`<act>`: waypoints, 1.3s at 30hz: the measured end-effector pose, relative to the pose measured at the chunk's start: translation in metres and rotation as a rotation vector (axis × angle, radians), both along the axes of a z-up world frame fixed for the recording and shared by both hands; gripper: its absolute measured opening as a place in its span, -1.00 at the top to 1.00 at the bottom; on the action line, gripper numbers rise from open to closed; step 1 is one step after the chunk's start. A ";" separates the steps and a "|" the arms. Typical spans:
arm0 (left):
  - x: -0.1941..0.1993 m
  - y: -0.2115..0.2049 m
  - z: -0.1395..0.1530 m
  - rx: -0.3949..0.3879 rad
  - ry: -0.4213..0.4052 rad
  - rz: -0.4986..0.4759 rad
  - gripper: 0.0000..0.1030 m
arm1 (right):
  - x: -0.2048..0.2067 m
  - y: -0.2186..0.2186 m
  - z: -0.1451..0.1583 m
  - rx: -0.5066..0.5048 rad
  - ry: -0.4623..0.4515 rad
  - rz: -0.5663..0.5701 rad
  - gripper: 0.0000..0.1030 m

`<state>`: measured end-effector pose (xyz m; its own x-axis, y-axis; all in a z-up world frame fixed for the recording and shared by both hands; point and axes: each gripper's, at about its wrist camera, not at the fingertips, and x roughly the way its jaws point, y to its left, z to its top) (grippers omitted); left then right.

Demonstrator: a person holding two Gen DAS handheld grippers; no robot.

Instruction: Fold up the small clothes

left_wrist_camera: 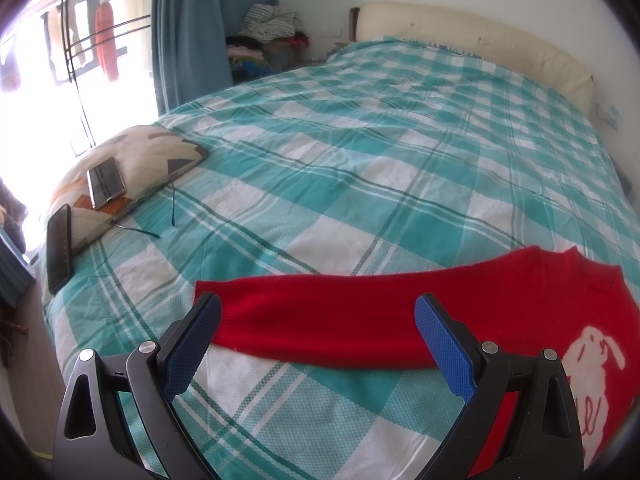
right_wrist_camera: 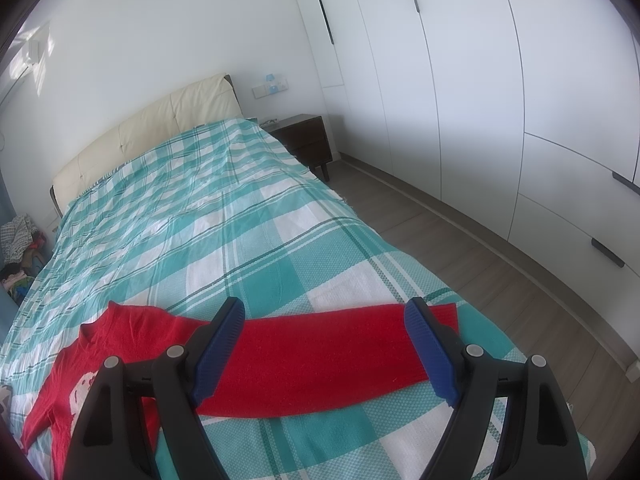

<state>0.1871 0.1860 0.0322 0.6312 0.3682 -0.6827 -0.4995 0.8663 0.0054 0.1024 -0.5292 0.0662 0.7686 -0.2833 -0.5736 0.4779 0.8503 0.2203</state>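
Note:
A small red sweater [left_wrist_camera: 500,300] with a white rabbit print lies flat on the teal plaid bedspread [left_wrist_camera: 340,160], sleeves spread out sideways. My left gripper [left_wrist_camera: 318,308] is open and hovers over the left sleeve [left_wrist_camera: 320,316], its blue pads straddling it. In the right wrist view the sweater body [right_wrist_camera: 120,344] lies at lower left and the right sleeve [right_wrist_camera: 320,352] stretches right. My right gripper [right_wrist_camera: 324,312] is open, empty, over that sleeve.
A patterned pillow [left_wrist_camera: 132,168] with two phones [left_wrist_camera: 106,182] lies at the bed's left edge. A clothes pile [left_wrist_camera: 272,28] sits by the blue curtain [left_wrist_camera: 188,32]. A nightstand [right_wrist_camera: 304,140], wardrobe doors [right_wrist_camera: 480,80] and wooden floor [right_wrist_camera: 500,256] are right of the bed.

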 end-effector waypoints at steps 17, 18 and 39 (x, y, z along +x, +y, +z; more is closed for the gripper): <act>0.003 -0.013 -0.001 -0.001 0.043 -0.061 -0.91 | -0.002 -0.001 -0.007 0.013 0.000 -0.005 -0.58; 0.003 -0.014 -0.001 -0.002 0.045 -0.065 -0.91 | -0.003 -0.001 -0.008 0.015 0.000 -0.007 -0.58; 0.016 -0.027 -0.003 0.017 0.066 -0.120 -0.96 | -0.005 -0.003 -0.012 0.031 -0.001 -0.011 -0.58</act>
